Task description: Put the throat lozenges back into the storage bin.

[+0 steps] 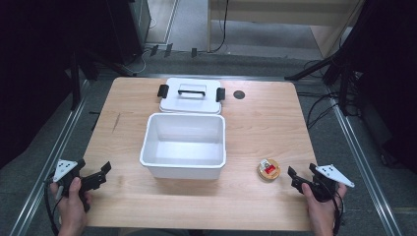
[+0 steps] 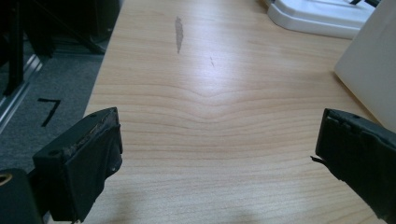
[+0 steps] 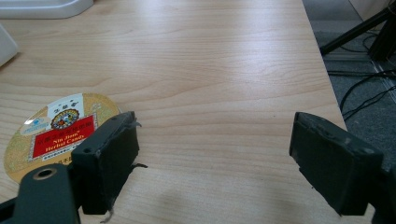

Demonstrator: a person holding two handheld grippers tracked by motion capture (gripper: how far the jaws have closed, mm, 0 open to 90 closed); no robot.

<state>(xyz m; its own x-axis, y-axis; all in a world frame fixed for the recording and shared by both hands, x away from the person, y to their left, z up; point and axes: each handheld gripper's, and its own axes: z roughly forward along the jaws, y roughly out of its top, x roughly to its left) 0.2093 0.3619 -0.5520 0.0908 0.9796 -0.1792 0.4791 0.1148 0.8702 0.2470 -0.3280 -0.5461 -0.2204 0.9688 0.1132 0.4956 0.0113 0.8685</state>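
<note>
At mid-counter [image 1: 255, 128] your white rectangular plastic bin [image 1: 184, 145] sits empty, its lid [image 1: 191, 96] behind; near the right front corner, the round herbal-candy tin [image 1: 268, 169]. Both grippers' [image 1: 103, 170] [image 1: 300, 173] fingers are spread, holding nothing.

The right gripper [image 3: 212, 163] hangs low over the wooden table [image 3: 219, 70], its two black jaws set wide apart with bare wood between them. A round gold tin [image 3: 51, 130] lies flat on the table, partly behind the jaw at the left of the picture; its red label reads "Nin Jiom Herbal Candy". Beyond the tin, a white rim [image 3: 44, 8] crosses the top left corner. Past the table's far side edge, well away from the tin, black cables [image 3: 359, 88] lie on grey floor [image 3: 364, 65].
</note>
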